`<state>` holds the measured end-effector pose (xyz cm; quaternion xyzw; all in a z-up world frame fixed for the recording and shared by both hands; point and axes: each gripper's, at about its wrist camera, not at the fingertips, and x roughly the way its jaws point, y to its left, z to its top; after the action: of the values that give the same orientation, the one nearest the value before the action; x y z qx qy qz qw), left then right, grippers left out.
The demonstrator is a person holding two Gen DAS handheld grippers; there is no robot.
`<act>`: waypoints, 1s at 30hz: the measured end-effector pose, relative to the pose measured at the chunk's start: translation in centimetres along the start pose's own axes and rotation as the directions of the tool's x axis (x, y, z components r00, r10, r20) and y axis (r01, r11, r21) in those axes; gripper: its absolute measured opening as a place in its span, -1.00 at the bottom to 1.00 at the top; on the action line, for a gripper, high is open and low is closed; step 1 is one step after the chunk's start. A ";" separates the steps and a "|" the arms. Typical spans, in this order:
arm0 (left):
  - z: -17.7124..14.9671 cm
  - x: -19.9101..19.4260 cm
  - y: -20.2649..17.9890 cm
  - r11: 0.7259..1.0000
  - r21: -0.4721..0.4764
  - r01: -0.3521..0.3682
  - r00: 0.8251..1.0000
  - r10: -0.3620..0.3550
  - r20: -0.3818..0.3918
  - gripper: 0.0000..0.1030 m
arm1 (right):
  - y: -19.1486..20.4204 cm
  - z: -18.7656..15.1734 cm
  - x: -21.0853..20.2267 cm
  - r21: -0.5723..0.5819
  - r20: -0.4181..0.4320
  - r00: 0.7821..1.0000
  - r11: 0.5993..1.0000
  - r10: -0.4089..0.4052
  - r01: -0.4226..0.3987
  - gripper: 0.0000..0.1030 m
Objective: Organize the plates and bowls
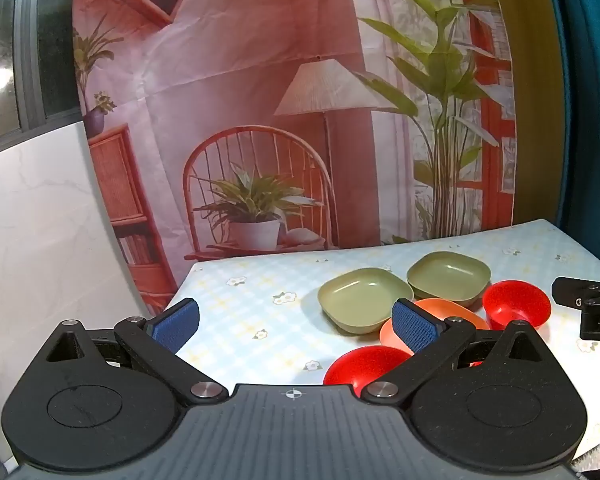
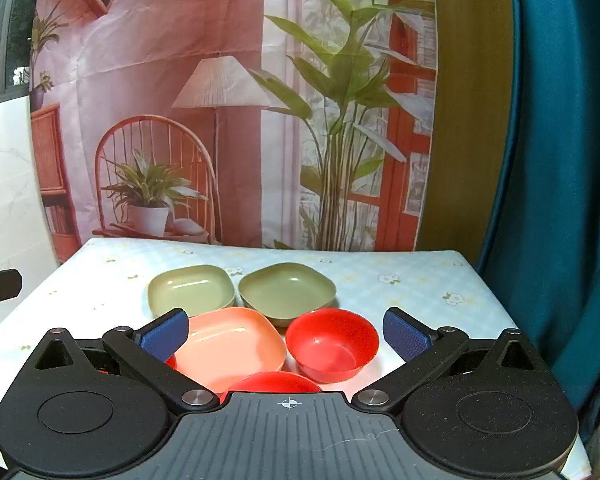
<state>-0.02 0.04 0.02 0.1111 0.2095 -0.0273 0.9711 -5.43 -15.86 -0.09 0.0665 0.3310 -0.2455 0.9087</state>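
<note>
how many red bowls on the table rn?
2 clearly: one red bowl right of the salmon plate, one near bowl partly behind the right gripper body. A red sliver by its left finger may be a third.

On the table (image 2: 420, 280), five dishes sit grouped. Back row: two plates side by side, left plate (image 2: 191, 290) and right plate (image 2: 287, 291), just beside each other. Front row: third plate (image 2: 230, 346) before the left plate, its back edge over that plate's front rim; a bowl (image 2: 332, 344) just right of it, before the right plate. A second bowl (image 2: 274, 383) lies nearest, before the third plate, partly hidden. A printed backdrop (image 2: 180, 100) hangs behind the table; a curtain (image 2: 560, 160) hangs to its right.
</note>
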 end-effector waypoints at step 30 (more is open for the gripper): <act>0.1 0.0 0.4 1.000 0.002 0.000 1.000 0.000 -0.008 1.00 | -0.1 0.0 0.0 -0.001 0.004 1.000 1.000 0.000 0.000 0.99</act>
<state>0.07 0.39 0.15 0.1121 0.2133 -0.0271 0.9702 -5.47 -15.98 -0.05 0.0657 0.3294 -0.2454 0.9094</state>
